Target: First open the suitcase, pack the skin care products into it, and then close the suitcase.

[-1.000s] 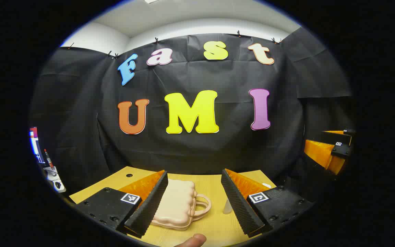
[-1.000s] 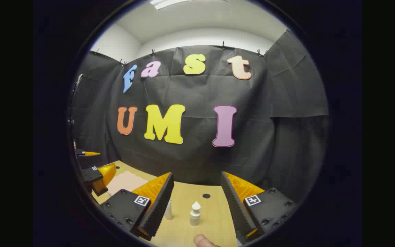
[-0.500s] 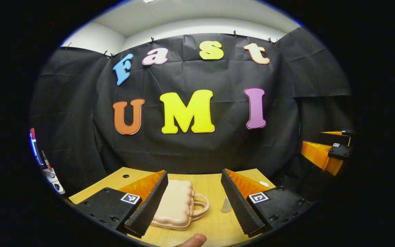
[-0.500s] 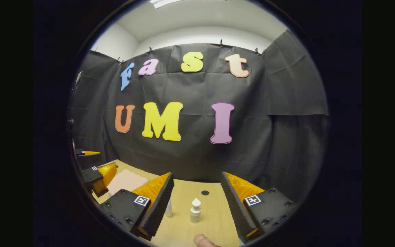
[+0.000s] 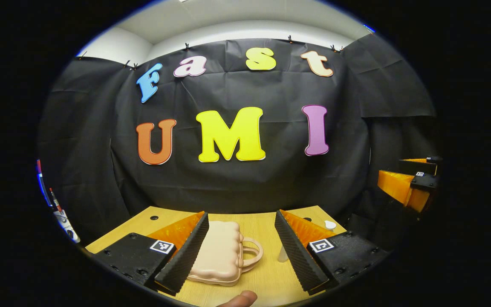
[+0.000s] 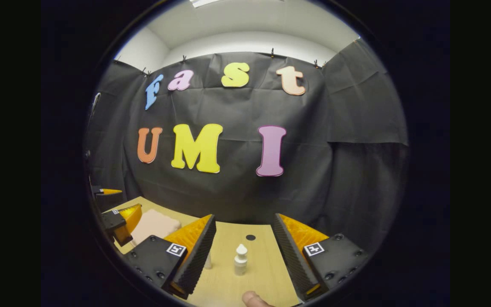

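Left gripper (image 5: pixel 241 247) has its jaws spread wide, holding nothing, hovering over the wooden table (image 5: pixel 267 281). In the left gripper view the pink suitcase (image 5: pixel 220 256) lies flat and closed between the fingers, nearer the left one, handle pointing right. Right gripper (image 6: pixel 243 249) is spread wide too, nothing in it. In the right gripper view a small white bottle (image 6: pixel 240 260) stands upright on the table between its fingers, suitcase off to the left.
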`<state>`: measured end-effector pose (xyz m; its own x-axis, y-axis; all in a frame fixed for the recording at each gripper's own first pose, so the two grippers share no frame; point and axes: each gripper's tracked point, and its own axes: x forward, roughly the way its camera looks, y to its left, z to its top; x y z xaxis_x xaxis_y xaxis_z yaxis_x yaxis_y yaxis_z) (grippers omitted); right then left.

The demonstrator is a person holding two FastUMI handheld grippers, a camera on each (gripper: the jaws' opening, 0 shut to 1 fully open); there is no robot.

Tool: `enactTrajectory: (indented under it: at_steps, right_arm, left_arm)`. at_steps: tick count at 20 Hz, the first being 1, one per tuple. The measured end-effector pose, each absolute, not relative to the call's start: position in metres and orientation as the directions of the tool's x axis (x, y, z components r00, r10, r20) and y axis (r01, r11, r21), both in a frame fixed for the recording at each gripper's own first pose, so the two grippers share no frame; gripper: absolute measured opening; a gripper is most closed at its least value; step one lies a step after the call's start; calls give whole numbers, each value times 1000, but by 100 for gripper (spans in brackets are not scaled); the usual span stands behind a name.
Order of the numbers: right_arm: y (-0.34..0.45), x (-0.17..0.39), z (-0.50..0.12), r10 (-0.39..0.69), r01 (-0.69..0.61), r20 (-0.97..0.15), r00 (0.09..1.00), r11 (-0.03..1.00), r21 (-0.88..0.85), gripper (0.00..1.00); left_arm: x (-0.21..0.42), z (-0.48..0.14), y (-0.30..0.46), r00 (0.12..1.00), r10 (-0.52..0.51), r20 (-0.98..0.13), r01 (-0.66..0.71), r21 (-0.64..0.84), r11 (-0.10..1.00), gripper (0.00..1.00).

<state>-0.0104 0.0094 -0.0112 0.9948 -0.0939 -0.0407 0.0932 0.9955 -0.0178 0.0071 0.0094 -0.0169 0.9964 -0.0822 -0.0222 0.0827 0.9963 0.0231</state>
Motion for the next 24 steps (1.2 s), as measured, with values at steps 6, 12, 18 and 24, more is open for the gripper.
enactTrajectory:
  at_steps: [6, 12, 18, 24]
  right_arm:
    - [11, -19, -22, -168, 166, -61, 984, 985, -39, 81]
    - [-18, -30, -22, -226, 224, -17, 974, 971, -84, 81]
    - [-19, -6, -19, -56, 54, -27, 998, 996, -72, 81]
    - [-44, 21, -27, 19, -19, -36, 999, 1000, -12, 81]
  left_arm:
    - [37, -62, 31, 994, -106, -32, 111, 223, 969, 100]
    - [67, -127, 13, 985, -161, -63, 170, 514, 840, 98]
    - [88, -172, -14, 985, -127, -113, 170, 731, 661, 98]
    - [107, -229, -21, 971, -55, -232, 233, 869, 436, 97]
